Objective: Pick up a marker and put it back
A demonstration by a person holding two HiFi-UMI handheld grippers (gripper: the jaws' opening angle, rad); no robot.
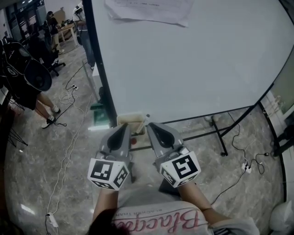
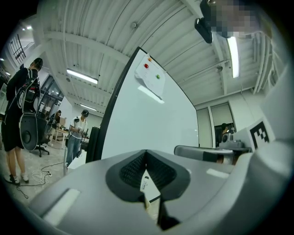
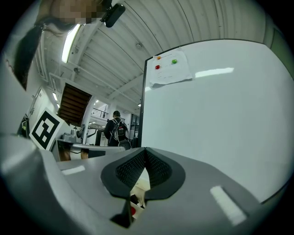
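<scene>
The left tongs (image 2: 146, 152) and the right tongs (image 3: 145, 150) are both closed. On each one the ribbed pads meet at the tips and nothing is pressed between them. I hold them side by side, low in front of me, and both point at the small tray (image 1: 123, 120) at the foot of the board.

Through the slit under the left pads I see a white stick with print on it. I take it for the marker (image 2: 144, 184); it stands a little tilted in the tray, beyond the tips, and the tongs do not touch it. Under the right pads a red cap (image 3: 133, 210) shows, also in the tray area.

I judge the pick is not yet begun. To do it well, I should first open one pair of tongs wide and bring the jaws to both sides of the barrel. Then I close on its middle, not on the cap, and lift along its own lean so that the tray does not tip. The other tongs should keep away.

Behind the tray rises the whiteboard (image 1: 193, 64), with a paper (image 1: 147, 11) fixed near its top.
</scene>
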